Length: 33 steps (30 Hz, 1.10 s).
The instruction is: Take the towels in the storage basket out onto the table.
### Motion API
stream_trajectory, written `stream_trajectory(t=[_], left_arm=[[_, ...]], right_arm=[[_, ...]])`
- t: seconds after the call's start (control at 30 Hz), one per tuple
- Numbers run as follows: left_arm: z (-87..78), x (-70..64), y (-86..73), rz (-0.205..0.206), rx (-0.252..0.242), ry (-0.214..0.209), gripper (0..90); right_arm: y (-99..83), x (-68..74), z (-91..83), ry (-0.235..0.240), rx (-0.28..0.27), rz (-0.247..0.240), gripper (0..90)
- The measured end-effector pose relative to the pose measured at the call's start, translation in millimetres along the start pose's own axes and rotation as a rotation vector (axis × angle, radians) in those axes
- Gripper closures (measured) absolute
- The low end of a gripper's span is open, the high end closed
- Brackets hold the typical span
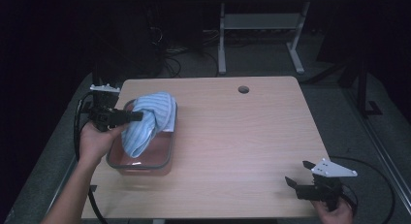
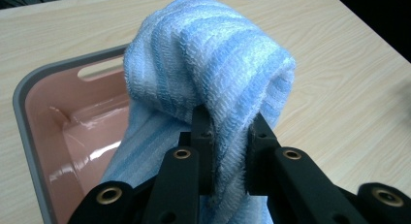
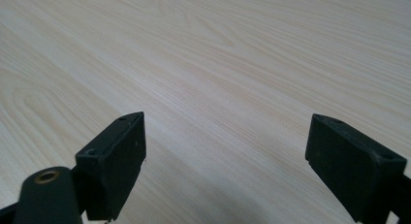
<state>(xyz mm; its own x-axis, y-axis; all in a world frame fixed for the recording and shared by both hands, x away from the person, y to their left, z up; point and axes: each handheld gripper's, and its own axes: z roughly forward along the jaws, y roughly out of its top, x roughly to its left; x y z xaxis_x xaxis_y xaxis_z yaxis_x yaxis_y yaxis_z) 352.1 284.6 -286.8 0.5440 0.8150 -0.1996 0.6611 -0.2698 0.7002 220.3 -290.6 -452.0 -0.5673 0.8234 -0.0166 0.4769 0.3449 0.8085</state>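
A blue and white striped towel (image 1: 150, 121) hangs folded over the pink bin with a grey rim (image 1: 145, 167) at the table's left. My left gripper (image 1: 138, 116) is shut on a fold of the towel (image 2: 213, 73), holding it above the bin (image 2: 29, 83); in the left gripper view the cloth is pinched between the two jaws of the left gripper (image 2: 229, 136). My right gripper (image 1: 299, 173) rests near the table's front right corner, held by a hand. In the right gripper view my right gripper (image 3: 225, 151) stands open over bare wood with nothing between its jaws.
The light wooden table (image 1: 242, 136) has a round cable hole (image 1: 244, 89) at the back. Beyond it stand a white desk frame (image 1: 259, 27) and cables on the dark floor. Black cables trail from both grippers.
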Motion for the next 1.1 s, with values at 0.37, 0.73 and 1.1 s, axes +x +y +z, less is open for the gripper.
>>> stream_trajectory(t=[0.37,0.73,1.1], left_arm=[[1.4,-13.8,16.3,0.029,0.002,-0.010,78.3],[9.1,-29.4,30.1,0.056,0.006,-0.021,78.2],[21.2,-41.3,36.9,0.070,0.012,-0.040,78.2]], right_arm=[[-0.8,-1.7,0.2,0.000,-0.004,0.007,14.1],[-2.0,-3.7,-1.7,-0.001,-0.012,0.008,14.1],[-1.4,-2.5,-1.8,0.002,-0.012,0.009,14.1]])
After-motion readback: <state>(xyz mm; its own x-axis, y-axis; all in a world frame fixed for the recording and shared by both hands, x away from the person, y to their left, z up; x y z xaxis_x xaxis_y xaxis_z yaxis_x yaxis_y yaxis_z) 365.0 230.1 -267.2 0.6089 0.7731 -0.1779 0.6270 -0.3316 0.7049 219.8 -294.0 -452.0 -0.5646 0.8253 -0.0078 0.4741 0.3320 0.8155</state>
